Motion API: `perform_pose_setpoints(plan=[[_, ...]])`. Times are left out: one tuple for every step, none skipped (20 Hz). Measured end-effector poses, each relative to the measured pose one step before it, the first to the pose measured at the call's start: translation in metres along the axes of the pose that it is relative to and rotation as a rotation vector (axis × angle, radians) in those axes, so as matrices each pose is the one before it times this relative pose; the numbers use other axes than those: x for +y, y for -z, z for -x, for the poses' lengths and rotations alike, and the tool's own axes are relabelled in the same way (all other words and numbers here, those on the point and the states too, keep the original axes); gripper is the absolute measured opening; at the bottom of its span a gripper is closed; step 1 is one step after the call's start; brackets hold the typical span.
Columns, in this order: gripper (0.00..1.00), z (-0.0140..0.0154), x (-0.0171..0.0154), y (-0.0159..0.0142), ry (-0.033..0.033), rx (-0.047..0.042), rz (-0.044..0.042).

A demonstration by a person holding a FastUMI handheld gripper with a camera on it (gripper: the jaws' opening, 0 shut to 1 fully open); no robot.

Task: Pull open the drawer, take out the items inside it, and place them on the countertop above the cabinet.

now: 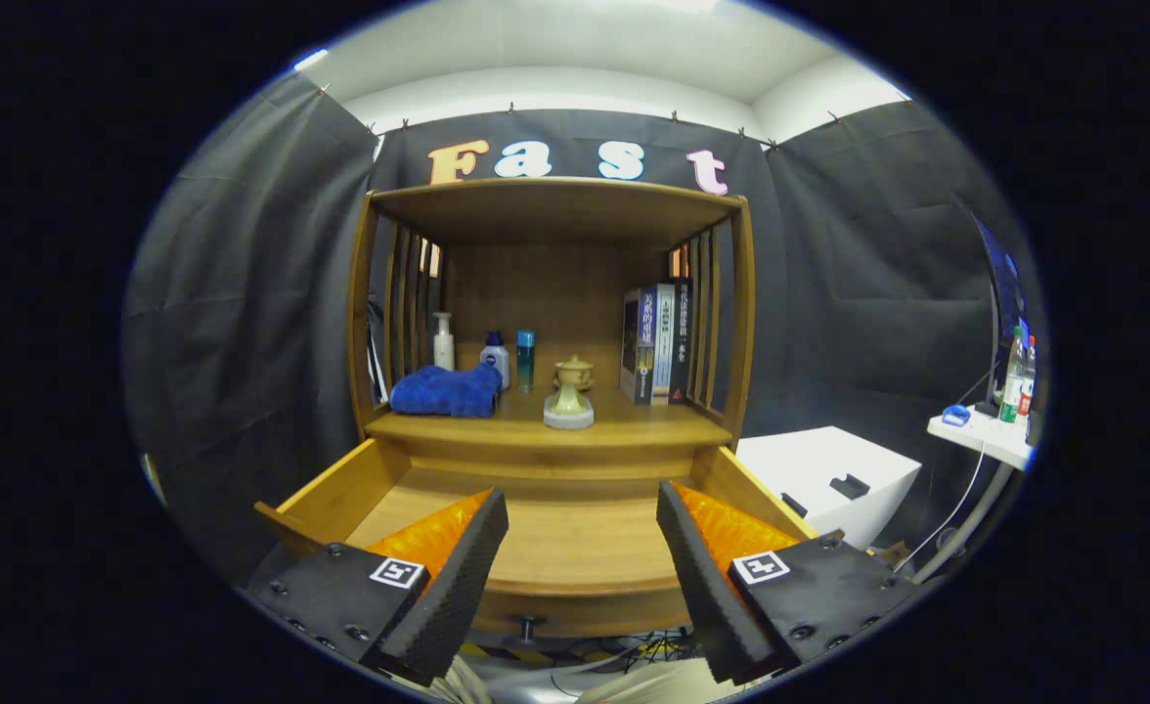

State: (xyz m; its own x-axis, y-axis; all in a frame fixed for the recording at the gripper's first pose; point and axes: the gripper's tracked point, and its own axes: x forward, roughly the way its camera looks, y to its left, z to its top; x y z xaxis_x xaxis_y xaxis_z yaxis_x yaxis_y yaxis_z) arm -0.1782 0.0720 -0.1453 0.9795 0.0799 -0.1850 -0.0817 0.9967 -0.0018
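A wooden cabinet stands ahead with its drawer point(555, 533) pulled out toward me; the drawer's bare wooden floor shows and I see nothing lying in it. Its small knob point(528, 626) sits on the front panel between my fingers. On the countertop point(634, 422) above the drawer lie a folded blue cloth point(444, 391) and a pale ceramic cup on a round base point(570, 396). My gripper point(583, 548) hovers over the drawer's front edge, open, with nothing between its fingers.
At the back of the countertop stand a white pump bottle point(444, 342), a white jar with a blue cap point(496, 358) and a teal bottle point(526, 354); books point(658, 342) stand at the right. A white box point(824, 479) and a side table with bottles point(986, 435) are to the right.
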Motion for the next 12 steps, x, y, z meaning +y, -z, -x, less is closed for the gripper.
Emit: perform_pose_setpoints(plan=[[0.99,0.00099,-0.00171,0.01252,-0.00095,0.01690,0.00181],[0.99,0.00148,0.00168,0.01057,-0.00499,0.01378,-0.00822],[0.99,-0.00205,0.00409,0.00929,0.00001,0.01474,-0.01068],[0.99,-0.00243,-0.00005,0.01022,0.00333,0.01708,-0.00682],[0.99,-0.00127,0.00005,0.00962,0.00521,0.01563,-0.00296],[0.99,-0.00170,0.00068,0.00911,0.00194,0.01607,0.00058],[0.99,-0.00104,0.00260,0.00804,-0.00340,0.01438,0.00159],[0.99,-0.00181,0.00179,0.00751,-0.00370,0.01155,0.00378],[0.99,-0.00151,0.00203,0.00608,-0.00090,0.01143,0.00426],[0.99,-0.00288,0.00057,0.00539,0.00279,0.01043,0.00561],[0.99,-0.00277,0.00013,0.00617,0.00473,0.01220,0.00620],[0.99,-0.00432,0.00220,0.00373,-0.00486,0.01076,0.00072]])
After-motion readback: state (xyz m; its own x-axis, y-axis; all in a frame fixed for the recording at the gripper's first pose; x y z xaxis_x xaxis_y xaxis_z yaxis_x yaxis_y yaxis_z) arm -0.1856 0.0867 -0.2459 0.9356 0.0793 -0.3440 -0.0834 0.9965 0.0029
